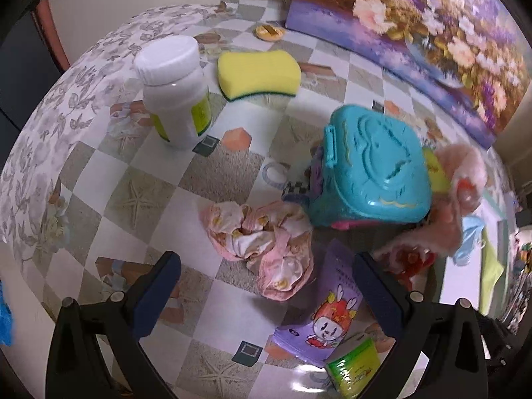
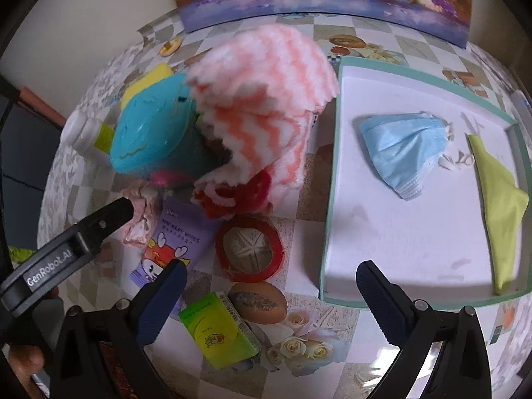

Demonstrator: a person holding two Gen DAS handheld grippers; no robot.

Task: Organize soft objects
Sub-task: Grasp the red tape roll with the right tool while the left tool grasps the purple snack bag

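Note:
A crumpled pink patterned cloth lies on the table, just ahead of and between the fingers of my open left gripper. In the right wrist view one of the left gripper's fingers reaches the same cloth. A fluffy pink-and-white striped towel is heaped against the teal box, blurred, over something red and fuzzy. My right gripper is open and empty, short of the towel. The white tray holds a blue face mask and a yellow-green cloth. A yellow sponge lies farther back.
A white bottle stands at the back left. A purple wipes pack, green tissue pack and red tape roll lie near the grippers. A flower painting leans on the wall. A hand shows at lower left.

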